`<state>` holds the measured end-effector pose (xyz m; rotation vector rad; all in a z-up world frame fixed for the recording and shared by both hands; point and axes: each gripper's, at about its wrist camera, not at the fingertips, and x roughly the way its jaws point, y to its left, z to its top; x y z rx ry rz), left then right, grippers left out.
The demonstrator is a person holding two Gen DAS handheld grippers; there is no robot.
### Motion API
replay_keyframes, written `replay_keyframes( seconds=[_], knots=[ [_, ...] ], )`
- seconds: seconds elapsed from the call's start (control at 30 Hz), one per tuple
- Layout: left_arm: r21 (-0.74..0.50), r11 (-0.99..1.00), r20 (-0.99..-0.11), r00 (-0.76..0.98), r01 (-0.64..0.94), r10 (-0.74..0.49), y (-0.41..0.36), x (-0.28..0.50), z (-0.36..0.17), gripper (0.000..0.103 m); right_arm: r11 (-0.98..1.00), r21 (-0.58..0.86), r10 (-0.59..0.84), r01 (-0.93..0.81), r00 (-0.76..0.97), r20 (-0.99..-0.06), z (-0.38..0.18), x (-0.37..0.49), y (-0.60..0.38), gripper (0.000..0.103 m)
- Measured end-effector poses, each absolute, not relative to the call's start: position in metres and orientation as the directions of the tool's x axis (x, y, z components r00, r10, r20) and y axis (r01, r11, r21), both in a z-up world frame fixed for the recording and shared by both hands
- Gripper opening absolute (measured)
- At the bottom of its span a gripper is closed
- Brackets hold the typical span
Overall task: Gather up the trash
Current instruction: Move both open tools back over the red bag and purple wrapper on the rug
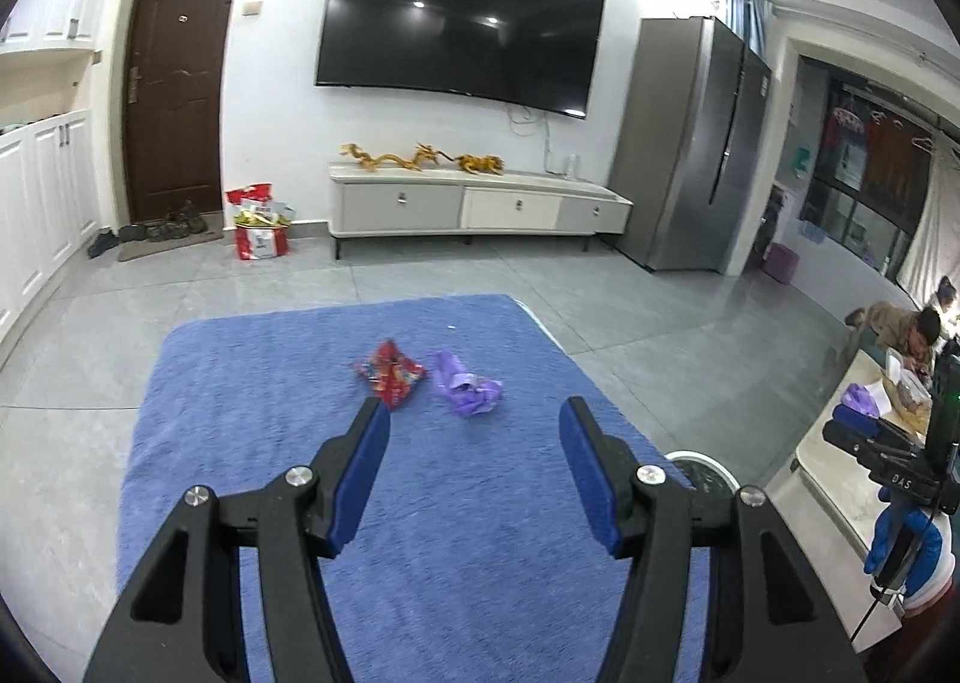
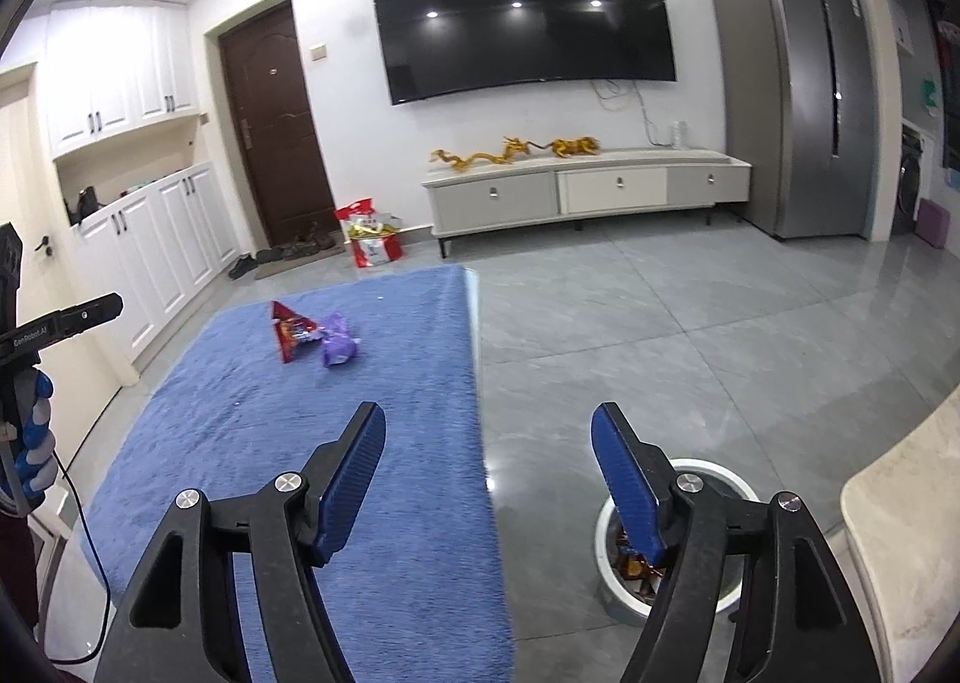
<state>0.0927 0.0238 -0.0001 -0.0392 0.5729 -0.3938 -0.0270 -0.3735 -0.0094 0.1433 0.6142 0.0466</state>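
A crumpled red snack wrapper (image 1: 391, 373) and a crumpled purple wrapper (image 1: 467, 388) lie side by side on the blue fluffy mat (image 1: 252, 383). My left gripper (image 1: 474, 422) hovers over the mat just short of them, open, with nothing between its blue pads. In the right wrist view the red wrapper (image 2: 291, 330) and the purple wrapper (image 2: 338, 348) sit farther off on the mat (image 2: 384, 359). My right gripper (image 2: 487, 431) is open and empty above the mat's right edge. A white round bin (image 2: 609, 581) with wrappers inside stands on the floor under its right finger.
Grey tiled floor (image 2: 690, 311) surrounds the mat. A marble table edge (image 2: 900, 539) lies at the right; in the left wrist view it (image 1: 840, 443) carries bags and a person sits behind it. A TV cabinet (image 1: 468, 206), fridge (image 1: 696, 143) and red bags (image 1: 258, 230) stand along the far wall.
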Motion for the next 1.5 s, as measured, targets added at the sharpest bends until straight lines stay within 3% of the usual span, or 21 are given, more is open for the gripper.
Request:
replay_keyframes(
  seconds=[0.5, 1.5],
  knots=[
    [-0.083, 0.948, -0.503, 0.809, 0.306, -0.305, 0.041, 0.076, -0.009, 0.064, 0.986, 0.154, 0.135, -0.056, 0.816, -0.562, -0.009, -0.024, -0.363, 0.072],
    [-0.165, 0.95, -0.645, 0.7, 0.266, -0.307, 0.069, 0.135, -0.085, 0.064, 0.978, 0.073, 0.194, -0.196, 0.72, -0.667, -0.035, 0.066, -0.299, 0.077]
  ],
)
